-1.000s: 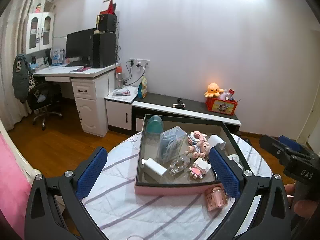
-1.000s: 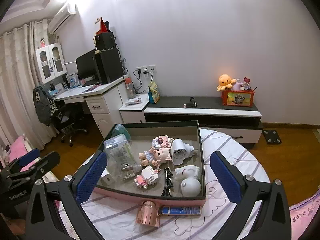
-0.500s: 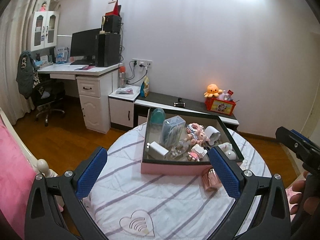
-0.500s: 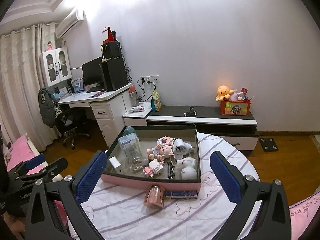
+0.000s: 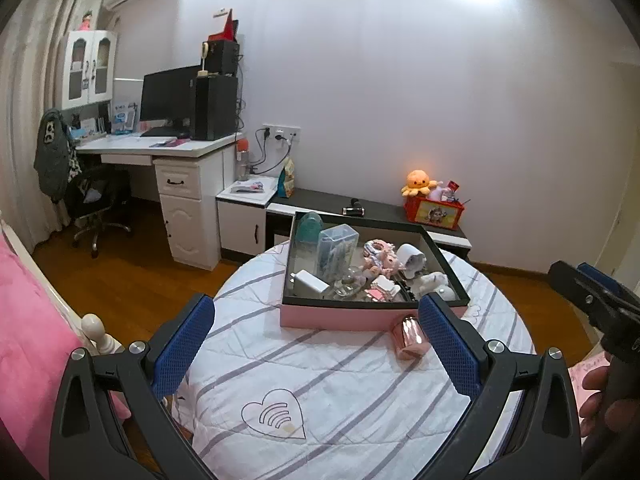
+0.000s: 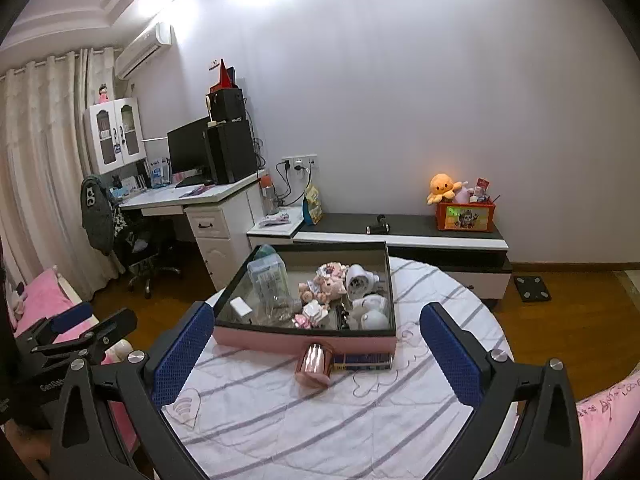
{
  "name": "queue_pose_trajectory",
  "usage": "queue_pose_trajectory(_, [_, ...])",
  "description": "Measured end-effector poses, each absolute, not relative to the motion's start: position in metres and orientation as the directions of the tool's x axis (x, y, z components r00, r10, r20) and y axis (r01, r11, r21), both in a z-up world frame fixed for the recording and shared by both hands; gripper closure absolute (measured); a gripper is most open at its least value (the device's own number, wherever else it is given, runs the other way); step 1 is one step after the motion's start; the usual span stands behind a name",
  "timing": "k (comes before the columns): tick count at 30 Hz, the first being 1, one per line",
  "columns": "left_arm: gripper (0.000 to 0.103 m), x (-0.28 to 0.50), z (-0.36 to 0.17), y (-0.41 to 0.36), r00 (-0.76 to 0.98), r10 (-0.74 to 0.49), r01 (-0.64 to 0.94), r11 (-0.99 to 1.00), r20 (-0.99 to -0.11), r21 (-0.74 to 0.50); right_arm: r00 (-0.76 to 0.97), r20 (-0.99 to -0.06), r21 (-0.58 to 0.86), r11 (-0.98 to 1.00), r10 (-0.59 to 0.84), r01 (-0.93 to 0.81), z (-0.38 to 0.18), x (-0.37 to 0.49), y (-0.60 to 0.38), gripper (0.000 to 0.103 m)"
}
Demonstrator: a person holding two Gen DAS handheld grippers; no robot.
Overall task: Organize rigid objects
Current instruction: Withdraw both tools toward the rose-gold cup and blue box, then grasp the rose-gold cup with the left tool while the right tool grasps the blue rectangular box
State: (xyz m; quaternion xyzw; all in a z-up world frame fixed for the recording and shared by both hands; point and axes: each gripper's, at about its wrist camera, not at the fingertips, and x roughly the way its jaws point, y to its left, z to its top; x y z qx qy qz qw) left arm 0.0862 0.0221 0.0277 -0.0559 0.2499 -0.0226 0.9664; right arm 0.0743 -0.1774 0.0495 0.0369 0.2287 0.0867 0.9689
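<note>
A pink box [image 5: 336,316] with a dark rim stands on the round table [image 5: 328,392]; it also shows in the right wrist view [image 6: 280,342]. Inside lie a clear plastic case [image 6: 267,280], a white charger [image 6: 241,306], small dolls [image 6: 326,282] and white gadgets [image 6: 370,312]. A rose-gold cylinder [image 5: 409,337] lies on the cloth against the box front, also in the right wrist view [image 6: 315,364], beside a flat blue item [image 6: 366,360]. My left gripper [image 5: 320,356] and right gripper [image 6: 316,356] are both open and empty, held back from the box.
A white desk [image 6: 216,204] with monitor and an office chair [image 5: 100,204] stand at the left. A low cabinet [image 6: 400,232] with an orange plush and toy box [image 6: 466,216] runs along the wall. Pink bedding [image 5: 28,332] lies at the left edge.
Both grippers have pulled back and up from the box, so more of the table shows. Both stay open and empty.
</note>
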Motion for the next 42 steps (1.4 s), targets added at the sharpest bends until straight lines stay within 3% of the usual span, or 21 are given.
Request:
queue_pose_trajectory(13, [0.0,0.078,0.03,0.007,0.877,-0.076,0.036,0.995,-0.475,-0.093,0.88,-0.442,0.115,0.984,0.173,-0.135,0.043,0.063,-0.188,0.0])
queue_pose_trajectory(42, [0.0,0.204,-0.099,-0.108,0.642,-0.147,0.136,0.988,-0.752,-0.077,0.686,-0.722,0.145,0.989,0.085,0.031,-0.079,0.131,-0.268,0.0])
